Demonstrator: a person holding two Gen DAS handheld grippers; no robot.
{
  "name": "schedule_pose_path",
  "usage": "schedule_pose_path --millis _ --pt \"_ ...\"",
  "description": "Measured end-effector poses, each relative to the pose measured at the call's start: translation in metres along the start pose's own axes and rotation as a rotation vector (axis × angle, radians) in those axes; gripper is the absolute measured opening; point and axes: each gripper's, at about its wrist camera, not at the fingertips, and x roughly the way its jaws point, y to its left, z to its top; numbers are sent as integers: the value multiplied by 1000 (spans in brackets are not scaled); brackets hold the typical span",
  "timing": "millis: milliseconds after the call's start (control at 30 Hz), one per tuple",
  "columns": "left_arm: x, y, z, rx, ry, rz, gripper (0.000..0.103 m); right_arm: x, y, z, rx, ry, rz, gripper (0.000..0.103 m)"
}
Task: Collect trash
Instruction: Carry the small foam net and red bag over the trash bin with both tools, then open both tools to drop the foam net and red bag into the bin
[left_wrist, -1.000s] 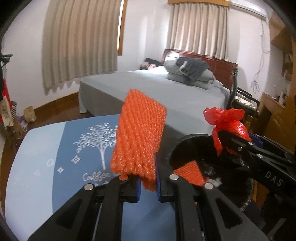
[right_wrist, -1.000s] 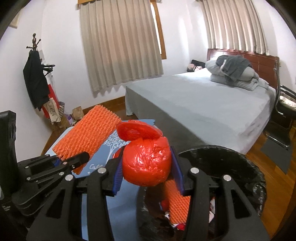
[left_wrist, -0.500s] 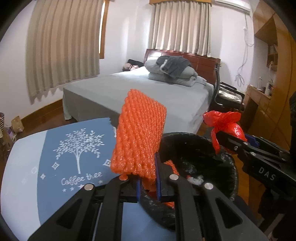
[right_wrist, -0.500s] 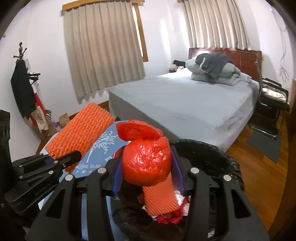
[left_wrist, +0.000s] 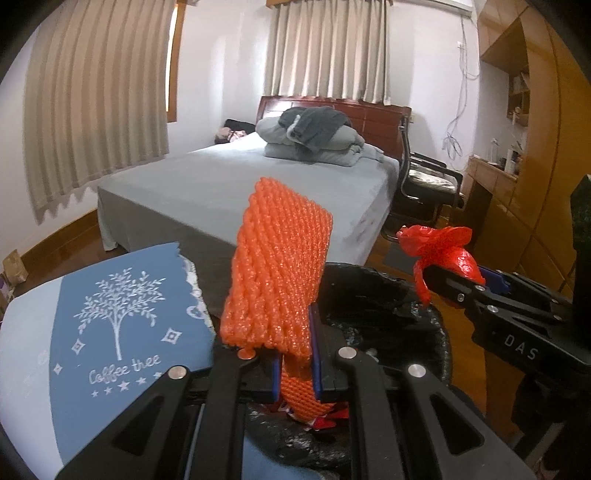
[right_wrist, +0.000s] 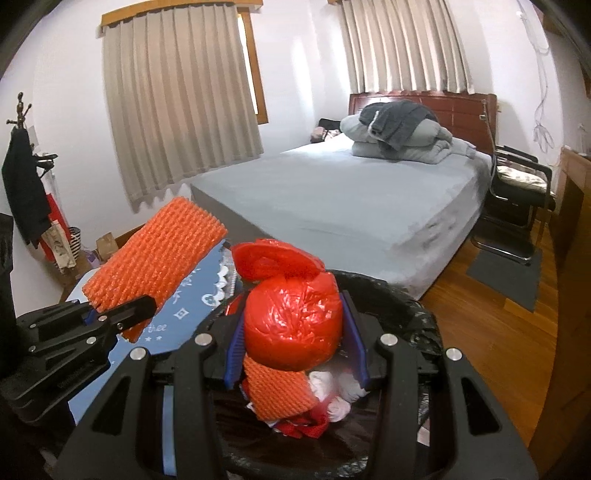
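I cannot see all of the trash bin (right_wrist: 417, 314); my own fingers cover its near side, and its bottom is dark and hard to make out. Inside it, under my right fingers, I can make out another orange net piece (right_wrist: 277, 387) and some white and red scraps, but I cannot tell what those scraps are. My left gripper (left_wrist: 293, 369) is squeezed tight on an orange foam net (left_wrist: 280, 280). Only the bottom end of the net sits between the fingers, and a short bit pokes out below them. The net is long and flat. Its long side points up and away from my fingers, leaning a little to the right, over the near rim of the bin. My right gripper (right_wrist: 293, 336) is clamped on a red bag ball (right_wrist: 293, 325), one finger on each side of it. The ball's knotted top sticks up past the fingertips, on the far side. It hangs right over the bin's open mouth. From the left camera I see only the knot and a bit of the ball, since the right finger hides the rest. A blue table cloth (left_wrist: 110, 317) with a white tree lies to the left of my left fingers. A gray bed (right_wrist: 351, 199) is far beyond both fingertips.
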Motion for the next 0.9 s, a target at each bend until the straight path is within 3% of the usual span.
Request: schedule_pose_path --millis 400,900 --pt "32 -21 -6 36 43 -63 12 13 -34 -12 38 39 -48 45" --pt "85 -24 -18 44 147 -90 12 50 -61 -21 63 95 -64 45"
